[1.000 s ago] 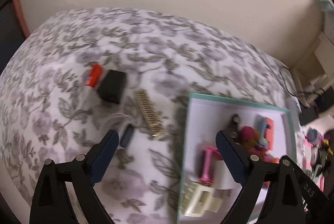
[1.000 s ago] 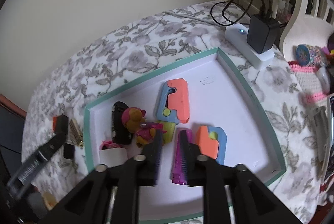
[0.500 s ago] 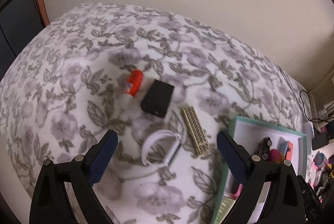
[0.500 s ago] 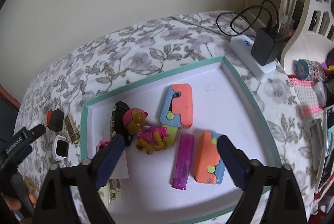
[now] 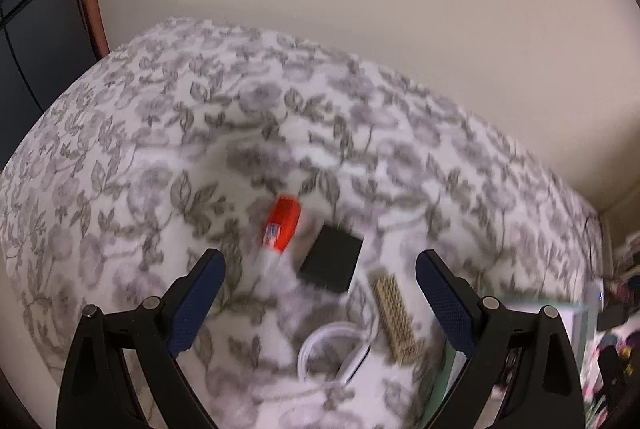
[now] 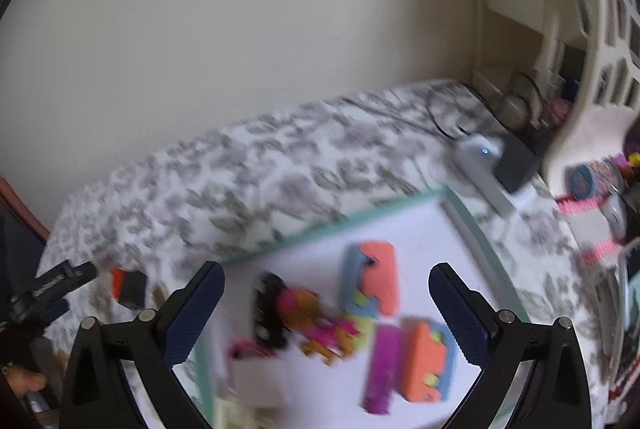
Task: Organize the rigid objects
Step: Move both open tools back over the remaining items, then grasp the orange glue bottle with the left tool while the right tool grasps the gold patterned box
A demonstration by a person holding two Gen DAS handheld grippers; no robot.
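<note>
My left gripper (image 5: 320, 293) is open and empty above the floral cloth. Ahead of it lie a red-capped glue stick (image 5: 282, 225), a black box (image 5: 331, 259), a gold studded bar (image 5: 394, 315) and a white ring-shaped band (image 5: 334, 351). My right gripper (image 6: 326, 303) is open and empty above the teal-rimmed white tray (image 6: 328, 225). In the tray lie a purple lighter (image 6: 382, 369), two orange-and-blue toys (image 6: 372, 279) (image 6: 426, 359), a pink toy figure (image 6: 316, 321) and a black item (image 6: 268, 313). Both views are blurred.
A white power strip (image 6: 486, 171) with a black adapter (image 6: 518, 163) lies beyond the tray's far right corner. A white chair (image 6: 592, 77) and pink clutter (image 6: 596, 213) stand at the right. The wall runs behind the table. A tray corner (image 5: 576, 325) shows at the left view's right edge.
My right gripper opened after letting go of the purple lighter in the tray and has lifted back. My left gripper has swung left from the tray toward the loose items on the cloth.
</note>
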